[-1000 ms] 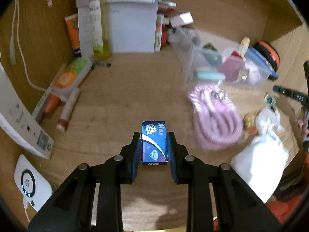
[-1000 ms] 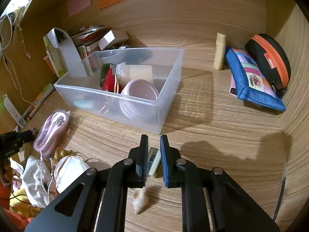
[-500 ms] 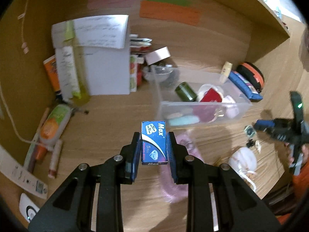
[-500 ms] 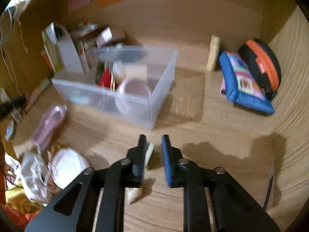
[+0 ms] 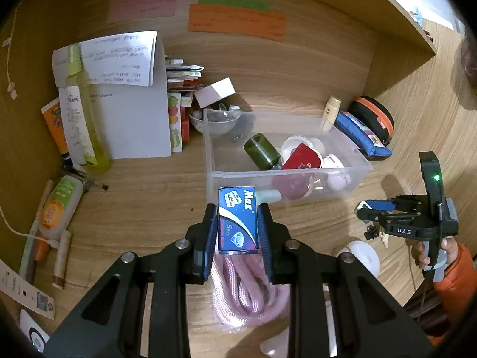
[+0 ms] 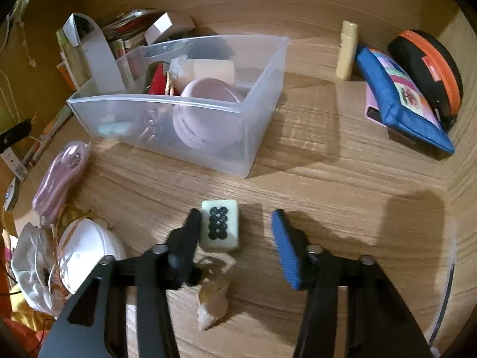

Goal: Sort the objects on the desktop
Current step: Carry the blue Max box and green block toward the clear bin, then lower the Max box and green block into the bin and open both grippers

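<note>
Clear bin [image 5: 286, 176] sits just ahead of the left gripper [image 5: 237, 226] and ahead-left of the right gripper [image 6: 235, 232]; already holds a dark green jar, a red item and a pink round case.

Pink rope coil [image 5: 247, 289] lies on the desk directly under the left gripper's jaws, not in the bin.

Left gripper: pinching the blue "Max" box [image 5: 237, 219] across its narrow sides, box clear of the desk, near edge of the bin just beyond it. Step in hand looks like the carry to the bin. Next: push forward over the rim, then let go inside the open left part.

Right gripper: jaws have just been opening, now spread. Mahjong tile [image 6: 220, 229] lies flat on the desk between them, against the left finger, well clear of the right pad. So that's a set-down or a regrip, can't say which. Small pale charm [image 6: 212, 301] sits on the desk just behind the tile, between the arms.

If the tile belongs in the bin: recentre on it and close.
</note>
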Tool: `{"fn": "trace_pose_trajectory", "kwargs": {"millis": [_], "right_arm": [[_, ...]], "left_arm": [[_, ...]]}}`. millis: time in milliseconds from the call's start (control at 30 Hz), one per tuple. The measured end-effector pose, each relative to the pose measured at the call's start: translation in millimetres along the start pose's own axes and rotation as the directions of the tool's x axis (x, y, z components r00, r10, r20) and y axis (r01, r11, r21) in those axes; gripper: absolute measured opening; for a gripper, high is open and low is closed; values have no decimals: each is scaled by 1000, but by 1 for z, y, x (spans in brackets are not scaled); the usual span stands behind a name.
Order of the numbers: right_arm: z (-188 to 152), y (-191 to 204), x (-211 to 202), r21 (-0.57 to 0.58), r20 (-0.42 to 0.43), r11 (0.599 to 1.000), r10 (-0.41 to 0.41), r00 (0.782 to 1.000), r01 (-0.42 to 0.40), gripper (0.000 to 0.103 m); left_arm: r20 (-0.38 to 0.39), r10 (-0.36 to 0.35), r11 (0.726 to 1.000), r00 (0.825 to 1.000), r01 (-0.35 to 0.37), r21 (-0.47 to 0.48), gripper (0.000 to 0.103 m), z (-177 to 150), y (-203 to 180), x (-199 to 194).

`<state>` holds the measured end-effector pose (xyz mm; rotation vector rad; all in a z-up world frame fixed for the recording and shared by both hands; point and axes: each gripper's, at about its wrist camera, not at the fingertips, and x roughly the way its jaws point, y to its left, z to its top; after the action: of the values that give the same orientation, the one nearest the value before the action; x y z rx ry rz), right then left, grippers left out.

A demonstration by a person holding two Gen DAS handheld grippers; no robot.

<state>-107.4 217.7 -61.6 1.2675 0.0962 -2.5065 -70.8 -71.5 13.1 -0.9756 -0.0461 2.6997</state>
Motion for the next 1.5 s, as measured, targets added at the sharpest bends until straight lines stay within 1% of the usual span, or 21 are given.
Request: {"fn": "trace_pose_trajectory", "kwargs": {"millis": [33, 133, 200, 300, 333, 467, 567, 667, 833, 1033, 1167, 1200, 1267, 1300, 1333, 1367, 1433, 1467, 1500], "right_arm": [[0, 1, 0, -8, -1, 1000, 0, 1000, 0, 23], [2, 4, -1, -18, 10, 1000, -8, 1000, 8, 23], [5, 2, -7, -10, 35, 1000, -12, 999, 12, 23], [15, -1, -28, 13, 95, 1000, 19, 995, -20, 23], [20, -2, -38, 18, 127, 999, 29, 991, -32, 23], [36, -1, -63, 11, 212, 999, 31, 977, -34, 23], [50, 1, -67, 4, 233, 999, 32, 972, -34, 23], [66, 4, -55, -11, 230, 999, 37, 973, -36, 23], [78, 9, -32, -34, 194, 998, 56, 979, -51, 22], [80, 14, -11, -62, 154, 998, 15, 988, -6, 23], [79, 16, -12, -72, 155, 997, -19, 988, 31, 23], [78, 17, -13, -74, 157, 997, -24, 987, 36, 26], [77, 19, -18, -75, 168, 996, -32, 985, 45, 34], [76, 20, -22, -74, 178, 996, -38, 983, 52, 40], [75, 21, -27, -74, 194, 995, -49, 980, 65, 46], [73, 22, -34, -75, 215, 994, -60, 975, 78, 49], [70, 25, -45, -77, 244, 992, -74, 967, 95, 59], [67, 26, -53, -77, 261, 991, -83, 962, 106, 61], [66, 27, -56, -77, 268, 991, -87, 960, 111, 64]], "left_arm": [[2, -3, 1000, 1000, 3, 1, 26, 1, 0, 0], [14, -4, 1000, 1000, 4, 6, 26, 9, -2, 3], [23, -4, 1000, 1000, 4, 13, 26, 16, -2, 5], [36, -5, 1000, 999, 4, 22, 26, 26, -4, 9], [39, -7, 1000, 999, 6, 23, 26, 31, -4, 11], [42, -16, 999, 999, 15, 31, 26, 41, -6, 20], [36, -24, 999, 999, 22, 40, 26, 47, -6, 30], [24, -33, 999, 999, 32, 43, 26, 52, -6, 43], [-24, -52, 998, 998, 53, 43, 26, 56, -5, 70], [-99, -62, 997, 993, 66, 37, 26, 55, -3, 94], [-112, -68, 997, 991, 72, 27, 26, 54, -4, 96], [-109, -73, 997, 991, 76, 21, 26, 54, -4, 94], [-99, -76, 997, 992, 78, 16, 26, 55, -4, 87], [-89, -76, 997, 993, 78, 18, 27, 55, -5, 81], [-78, -73, 997, 994, 75, 23, 32, 55, -6, 75], [-67, -68, 997, 995, 70, 27, 35, 56, -6, 69], [-39, -47, 998, 998, 48, 36, 54, 55, -8, 56], [-24, -33, 999, 999, 34, 40, 59, 53, -8, 48], [-15, -25, 999, 1000, 26, 43, 67, 52, -8, 43]]}}
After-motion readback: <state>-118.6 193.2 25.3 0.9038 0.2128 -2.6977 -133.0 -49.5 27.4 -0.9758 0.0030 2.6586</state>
